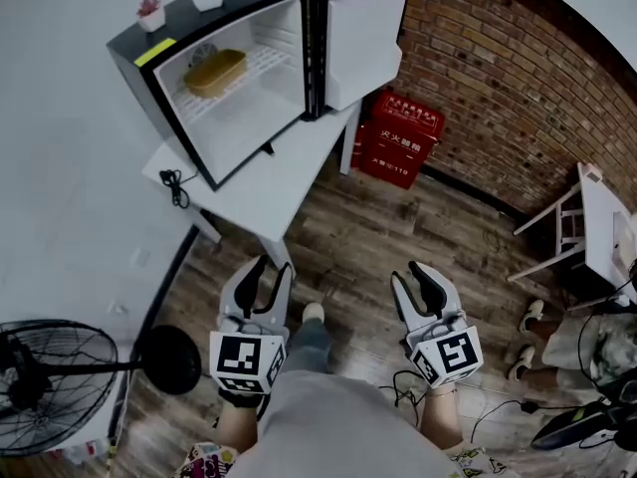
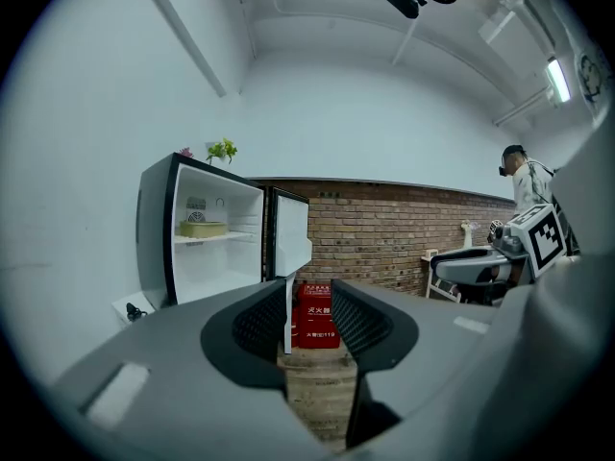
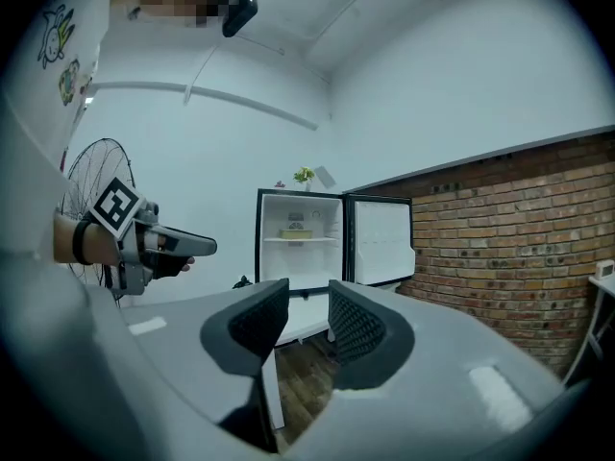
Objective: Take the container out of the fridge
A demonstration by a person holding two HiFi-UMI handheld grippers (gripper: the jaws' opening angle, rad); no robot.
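Left tool [image 1: 273,267] and right tool [image 1: 408,273] stand spread and empty over the floor [image 1: 348,237]. The yellow container [image 1: 214,72] lies on the open fridge's [image 1: 244,118] shelf, up on the table [image 1: 274,187]; a red box [image 1: 398,139] nearby reads "119".

Shiny fridge [image 1: 254,118], rough brick wall [image 1: 498,88]
The floor [image 1: 368,237] is wood planks; the table [image 1: 284,182] looks smooth and matt.

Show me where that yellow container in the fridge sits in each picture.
Head view: container upper left.
Left gripper view: container left of centre.
Right gripper view: container near centre.
Shared landmark: open fridge door, just right of it.
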